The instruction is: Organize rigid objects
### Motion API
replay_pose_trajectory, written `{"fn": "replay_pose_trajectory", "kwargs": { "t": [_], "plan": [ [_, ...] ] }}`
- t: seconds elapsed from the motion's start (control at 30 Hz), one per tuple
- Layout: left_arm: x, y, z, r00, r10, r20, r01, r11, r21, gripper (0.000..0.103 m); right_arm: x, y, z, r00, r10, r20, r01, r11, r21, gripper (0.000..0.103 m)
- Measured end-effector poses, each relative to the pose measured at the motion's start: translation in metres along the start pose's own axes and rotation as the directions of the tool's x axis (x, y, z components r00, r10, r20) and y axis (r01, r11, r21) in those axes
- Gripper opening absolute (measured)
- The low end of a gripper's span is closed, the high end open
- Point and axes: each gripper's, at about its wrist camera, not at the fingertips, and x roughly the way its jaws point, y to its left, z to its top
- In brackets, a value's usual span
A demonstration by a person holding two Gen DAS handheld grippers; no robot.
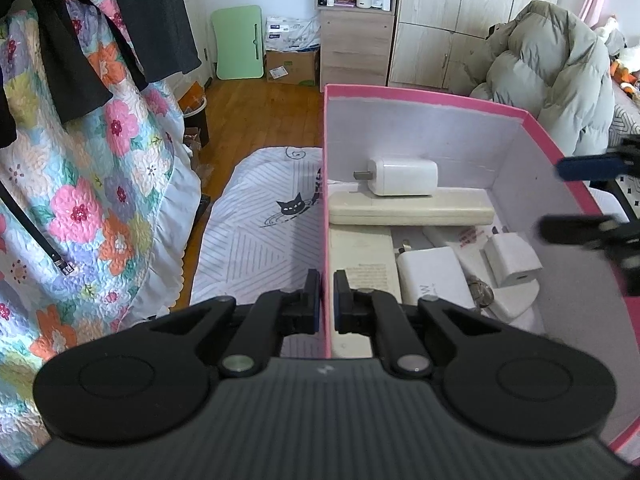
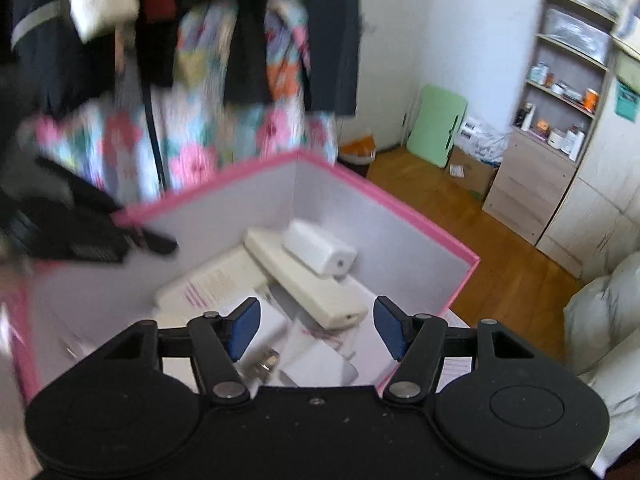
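A pink box (image 1: 424, 94) with white inner walls holds several white chargers and cream power strips. A white charger (image 1: 404, 177) lies on a cream power strip (image 1: 412, 211) at the box's far end. My left gripper (image 1: 327, 300) is shut on the box's left wall (image 1: 326, 216), one finger outside and one inside. My right gripper (image 2: 316, 330) is open and empty above the box's near side; it also shows at the right edge of the left wrist view (image 1: 576, 196). In the right wrist view the box (image 2: 384, 196), charger (image 2: 320, 250) and strip (image 2: 304, 278) show, blurred.
The box rests on a white bedspread with a cat print (image 1: 276, 208). A floral quilt and dark clothes (image 1: 92, 152) hang at left. A grey puffer jacket (image 1: 560, 76) lies behind the box. Wooden floor, a shelf cabinet (image 1: 352, 20) and cardboard boxes are farther back.
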Motion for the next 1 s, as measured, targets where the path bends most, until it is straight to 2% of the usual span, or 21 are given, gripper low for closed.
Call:
{"fn": "replay_pose_trajectory", "kwargs": {
  "t": [0.17,0.23,0.3,0.43,0.53,0.63,0.73,0.87,0.9,0.97,1.0],
  "plan": [
    [-0.001,0.003,0.0,1.0,-0.014,0.012,0.014,1.0,-0.007,0.006,-0.052,-0.007,-0.017,0.993,0.002,0.115,-0.024,0.982,0.185,0.07],
    [-0.001,0.008,-0.001,0.999,-0.032,0.022,0.033,0.999,-0.035,0.006,-0.075,-0.008,-0.034,0.992,-0.039,0.124,-0.001,0.952,0.307,0.07],
    [-0.002,0.007,-0.001,0.999,-0.039,0.03,0.04,0.998,-0.041,0.006,-0.099,-0.005,-0.053,0.989,-0.033,0.146,-0.024,0.929,0.37,0.07],
    [-0.004,0.004,-0.002,0.999,-0.025,0.03,0.025,1.0,-0.018,0.007,-0.127,0.01,-0.071,0.981,-0.099,0.166,0.039,0.942,0.332,0.07],
    [-0.006,0.002,0.0,1.0,0.006,0.002,-0.006,1.0,-0.014,0.007,-0.133,0.012,-0.083,0.982,-0.114,0.148,0.051,0.926,0.374,0.07],
    [-0.028,0.004,-0.006,0.998,-0.025,0.059,0.029,0.998,-0.061,0.007,-0.141,0.018,-0.096,0.98,-0.143,0.139,0.083,0.926,0.368,0.07],
    [-0.066,-0.003,-0.016,0.992,0.011,0.127,-0.002,0.997,-0.071,0.007,-0.147,0.023,-0.103,0.98,-0.148,0.133,0.09,0.926,0.366,0.071],
    [-0.108,-0.024,-0.033,0.986,0.076,0.147,-0.066,0.995,-0.076,0.011,-0.16,0.03,-0.107,0.974,-0.191,0.119,0.14,0.929,0.344,0.073],
    [-0.118,-0.031,-0.038,0.986,0.081,0.148,-0.071,0.995,-0.073,0.012,-0.163,0.031,-0.108,0.973,-0.196,0.12,0.144,0.926,0.349,0.075],
    [-0.131,-0.047,-0.047,0.984,0.092,0.15,-0.083,0.995,-0.062,0.023,-0.169,0.031,-0.109,0.973,-0.193,0.126,0.135,0.92,0.367,0.077],
    [-0.136,-0.055,-0.051,0.984,0.104,0.146,-0.095,0.993,-0.063,0.043,-0.171,0.032,-0.109,0.973,-0.19,0.131,0.129,0.918,0.375,0.077]
  ]
}}
